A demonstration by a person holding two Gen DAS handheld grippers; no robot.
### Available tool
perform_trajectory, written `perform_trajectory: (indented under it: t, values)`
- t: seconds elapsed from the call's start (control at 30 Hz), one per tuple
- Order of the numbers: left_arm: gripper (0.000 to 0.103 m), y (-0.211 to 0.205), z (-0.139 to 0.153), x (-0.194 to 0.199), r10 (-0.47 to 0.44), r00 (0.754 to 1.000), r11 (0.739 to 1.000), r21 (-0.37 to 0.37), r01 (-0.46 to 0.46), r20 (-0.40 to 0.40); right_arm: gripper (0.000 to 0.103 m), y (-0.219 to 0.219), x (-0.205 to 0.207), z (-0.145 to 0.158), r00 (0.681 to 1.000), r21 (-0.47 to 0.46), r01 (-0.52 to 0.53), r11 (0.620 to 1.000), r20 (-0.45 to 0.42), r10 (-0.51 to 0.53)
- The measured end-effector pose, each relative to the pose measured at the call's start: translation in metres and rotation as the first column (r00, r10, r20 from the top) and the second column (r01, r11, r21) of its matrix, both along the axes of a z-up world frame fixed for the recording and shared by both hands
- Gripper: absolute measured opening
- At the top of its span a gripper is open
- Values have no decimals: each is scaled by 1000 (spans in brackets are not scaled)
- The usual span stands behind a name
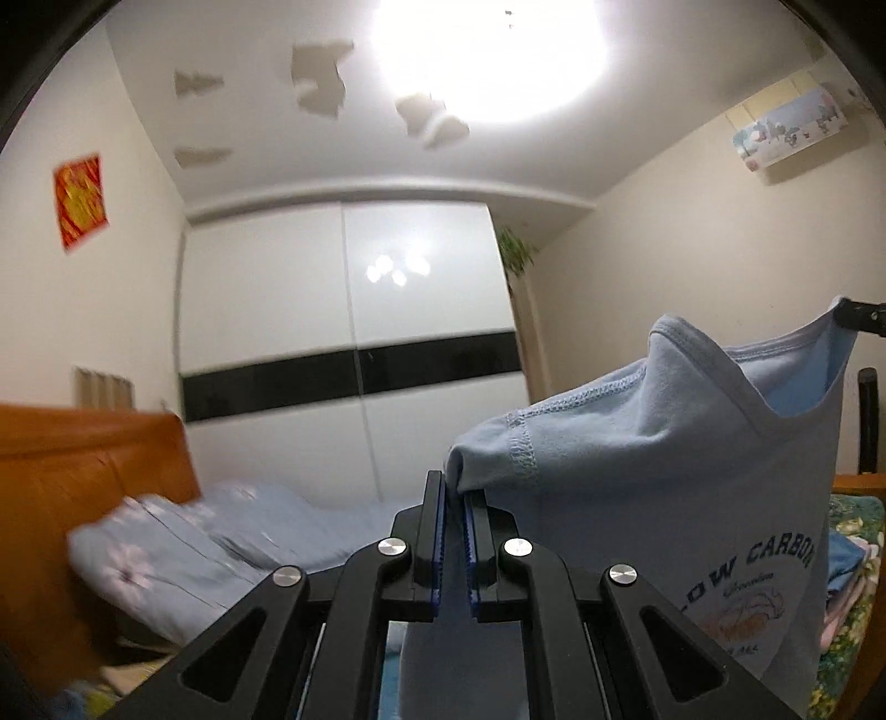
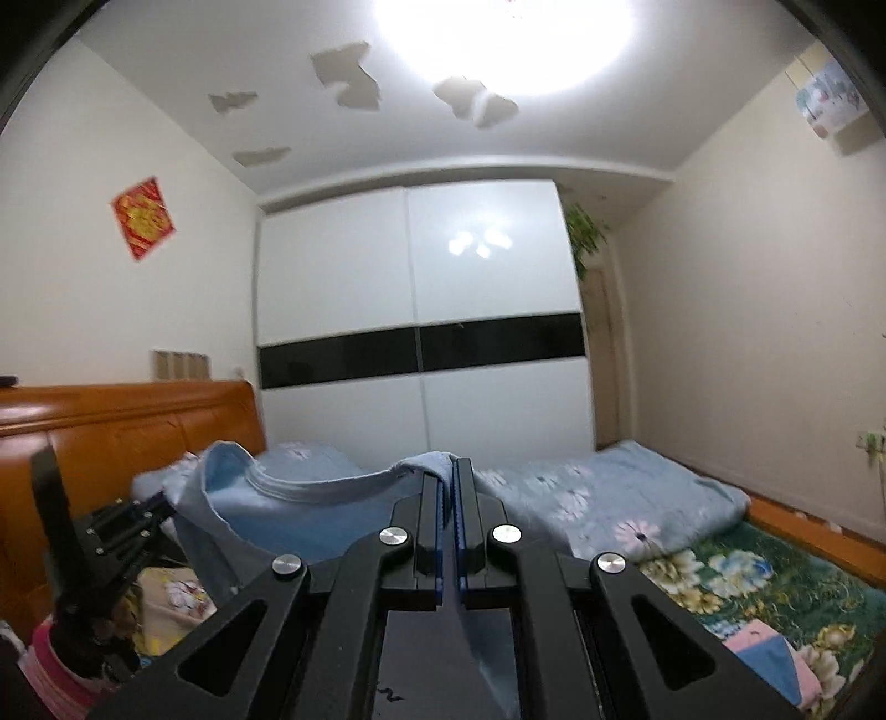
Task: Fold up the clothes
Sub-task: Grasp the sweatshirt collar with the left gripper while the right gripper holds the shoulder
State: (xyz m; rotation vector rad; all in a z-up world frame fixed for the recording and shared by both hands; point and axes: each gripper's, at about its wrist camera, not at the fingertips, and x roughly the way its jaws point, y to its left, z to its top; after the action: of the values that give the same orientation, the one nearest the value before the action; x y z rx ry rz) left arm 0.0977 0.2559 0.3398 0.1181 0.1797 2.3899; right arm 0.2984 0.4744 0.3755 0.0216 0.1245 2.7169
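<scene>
Item: light-blue T-shirt (image 1: 664,443), printed front, held aloft above the bed (image 2: 775,581) by both shoulders; no fold is seen made, so folding is judged barely begun.

Left tongs (image 1: 455,498): closed almost fully, shoulder seam pinched between the blue pads.

Right tongs (image 2: 447,487): closed tight on the opposite shoulder, collar sagging between the two grips.

Further stock: folded garments (image 1: 853,559) are glimpsed at the bed's edge, apparently done already; how many remain cannot be told.

Surface: bed with green floral sheet, a blue daisy-print quilt (image 2: 609,498) rolled along it, orange wooden headboard (image 2: 127,426) at left.

Room: red wall hanging (image 2: 143,217), white sliding wardrobe (image 2: 421,310) with black band, bright ceiling lamp (image 2: 498,33), wall air conditioner (image 1: 792,127).
</scene>
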Motion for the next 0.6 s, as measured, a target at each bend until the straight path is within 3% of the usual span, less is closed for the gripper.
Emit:
perform_trajectory:
  t: [0.13,0.27,0.33,0.43,0.5,0.6]
  values:
    - [7,-46,17,23,60,995,998,-8,-61,-78,3,-30,3,13,999,47,-47,998,-13,48]
    - [7,-75,22,24,122,987,991,-40,-127,-109,3,-34,-29,17,997,47,-79,996,12,78]
    - [7,-71,11,5,147,987,985,-86,-153,-67,3,-30,-55,15,995,25,-92,995,42,91]
    - [7,-53,-19,-39,177,984,970,-173,-169,35,3,-14,-122,-5,984,18,-64,998,167,60]
    - [7,-35,-52,-79,211,970,953,-245,-176,124,3,-1,-174,-29,961,8,-45,999,274,41]
    - [7,-10,-114,-137,296,929,913,-353,-206,224,3,26,-247,-81,911,-86,-43,995,406,74]
